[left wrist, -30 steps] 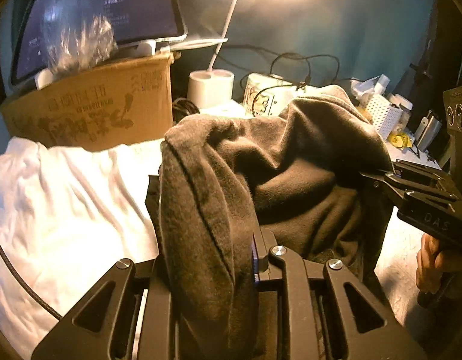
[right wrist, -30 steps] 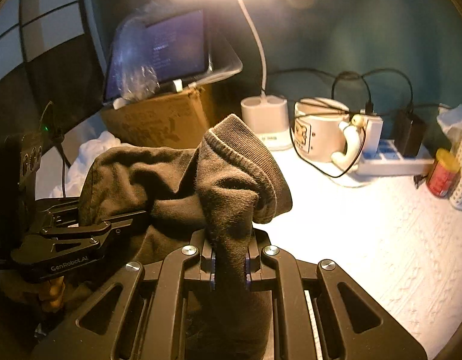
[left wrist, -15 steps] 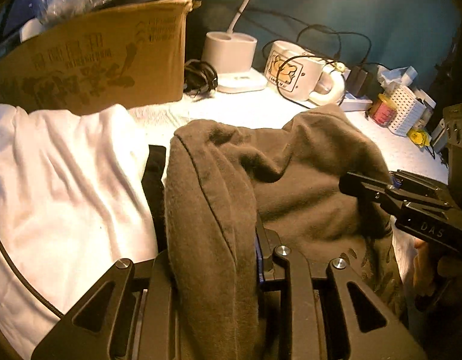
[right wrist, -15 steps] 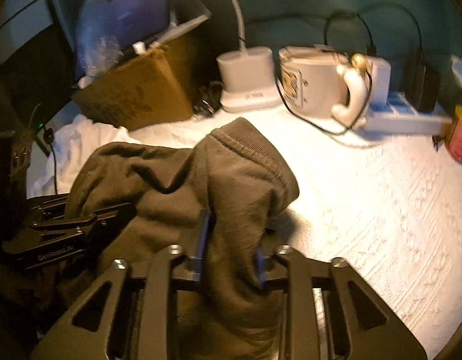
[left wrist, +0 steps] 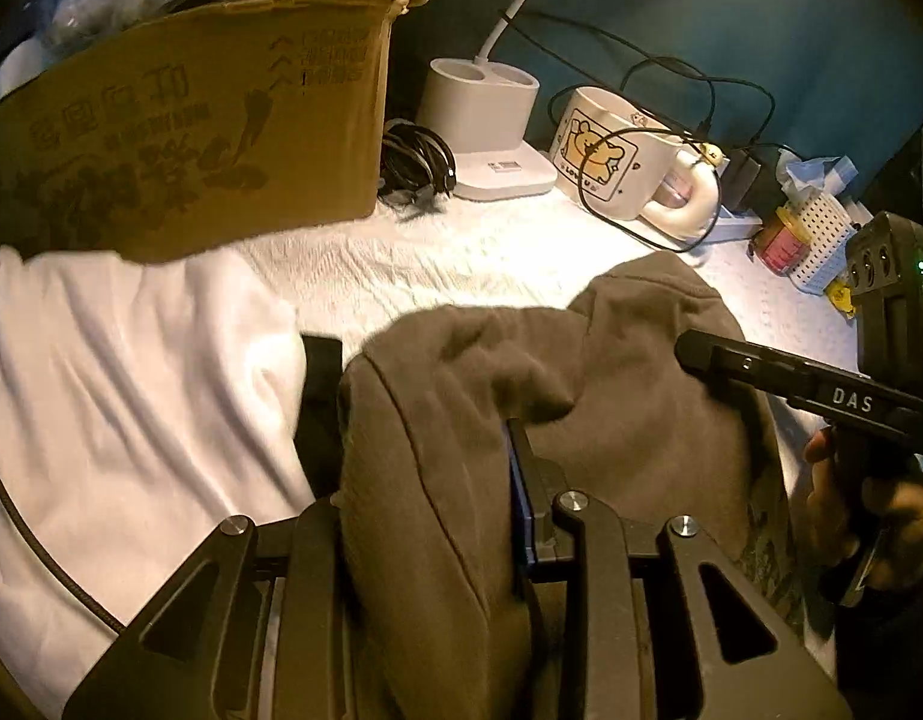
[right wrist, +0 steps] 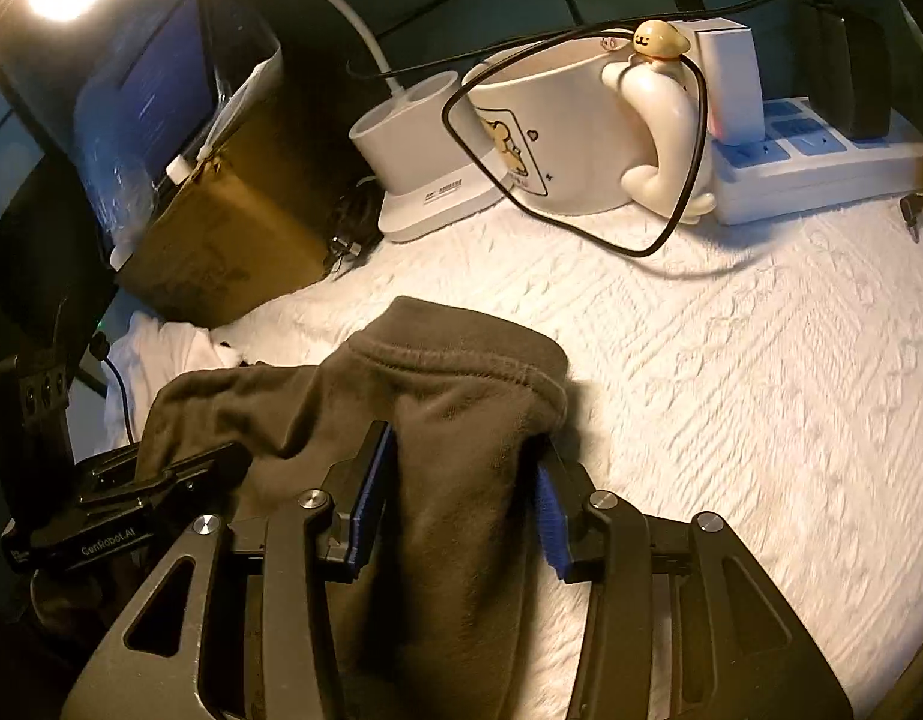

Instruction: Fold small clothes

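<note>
A brown fleece garment (left wrist: 641,420) lies bunched on the white textured table cover (right wrist: 731,390), its hemmed edge (right wrist: 461,372) folded over toward the back. My left gripper (left wrist: 416,390) is shut on a thick fold of it at the garment's left end; the cloth fills the gap and hides the pads. My right gripper (right wrist: 464,438) has its jaws opening. Its blue pads (right wrist: 371,480) stand apart, and the garment's right end drapes loosely between them. Each gripper shows in the other's view, the right gripper (left wrist: 761,372) held by a hand and the left gripper (right wrist: 161,480) at the garment's far end.
A white cloth (left wrist: 131,390) lies left of the garment, in front of a cardboard box (left wrist: 191,138). Along the back stand a lamp base (left wrist: 485,114), a bear mug (left wrist: 611,156) looped by a black cable, and a power strip (right wrist: 821,162). A white basket (left wrist: 821,234) sits far right.
Both grippers have come down and forward, setting the garment onto the table. The right jaws, earlier pinched on the fold, now stand apart. The left grip looks unchanged.
</note>
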Demonstrator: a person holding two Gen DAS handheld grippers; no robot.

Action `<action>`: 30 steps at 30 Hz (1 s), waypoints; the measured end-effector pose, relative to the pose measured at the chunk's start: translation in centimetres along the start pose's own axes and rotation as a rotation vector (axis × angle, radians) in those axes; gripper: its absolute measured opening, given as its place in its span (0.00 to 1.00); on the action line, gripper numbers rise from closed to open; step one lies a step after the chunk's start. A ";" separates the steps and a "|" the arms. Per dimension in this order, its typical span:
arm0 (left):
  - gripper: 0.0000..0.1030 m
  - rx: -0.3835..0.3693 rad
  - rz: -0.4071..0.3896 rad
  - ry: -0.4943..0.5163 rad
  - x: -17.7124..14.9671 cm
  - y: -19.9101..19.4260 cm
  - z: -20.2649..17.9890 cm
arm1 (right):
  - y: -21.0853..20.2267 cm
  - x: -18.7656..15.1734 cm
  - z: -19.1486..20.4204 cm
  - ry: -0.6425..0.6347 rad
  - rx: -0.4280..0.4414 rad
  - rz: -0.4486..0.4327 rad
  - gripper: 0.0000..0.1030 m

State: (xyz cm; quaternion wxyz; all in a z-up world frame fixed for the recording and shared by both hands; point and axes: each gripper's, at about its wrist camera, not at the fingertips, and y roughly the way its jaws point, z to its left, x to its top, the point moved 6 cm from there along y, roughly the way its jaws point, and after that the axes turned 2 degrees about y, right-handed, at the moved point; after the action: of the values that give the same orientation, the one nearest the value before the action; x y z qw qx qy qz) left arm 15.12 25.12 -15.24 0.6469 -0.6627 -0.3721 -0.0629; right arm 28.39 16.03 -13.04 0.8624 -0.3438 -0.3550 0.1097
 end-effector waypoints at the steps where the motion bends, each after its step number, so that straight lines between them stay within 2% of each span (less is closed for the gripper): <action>1: 0.27 0.004 0.003 0.007 0.3 0.3 0.0 | 0.1 0.1 -0.1 -0.005 -0.002 -0.004 0.45; 5: 0.33 0.006 -0.005 -0.001 0.8 1.1 1.0 | 0.2 0.3 -0.3 -0.014 -0.017 -0.019 0.45; 10: 0.34 -0.002 -0.014 -0.005 0.9 1.2 1.4 | -0.3 0.9 -1.4 -0.045 -0.149 -0.067 0.45; 12: 0.34 0.003 -0.016 -0.003 1.0 1.1 1.5 | -0.3 1.0 -1.7 -0.044 -0.137 -0.068 0.45; 15: 0.34 0.028 -0.029 -0.010 1.2 0.6 1.6 | -0.3 0.9 -1.4 -0.087 -0.172 -0.073 0.45; 19: 0.46 0.117 -0.072 0.031 1.8 -0.7 1.7 | -0.3 0.9 -1.7 -0.103 -0.257 -0.083 0.45; 23: 0.46 0.135 -0.059 0.037 1.7 -1.0 1.8 | -0.8 0.6 -1.8 -0.123 -0.306 -0.097 0.45; 30: 0.46 0.134 -0.081 0.052 0.7 -3.4 0.5 | -2.1 0.2 -2.0 -0.103 -0.323 -0.115 0.45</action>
State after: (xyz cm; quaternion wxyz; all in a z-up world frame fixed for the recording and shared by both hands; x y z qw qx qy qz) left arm 13.48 25.46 -12.17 0.6963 -0.6004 -0.3849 -0.0812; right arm 29.81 13.55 -12.58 0.7815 -0.4512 -0.4305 0.0192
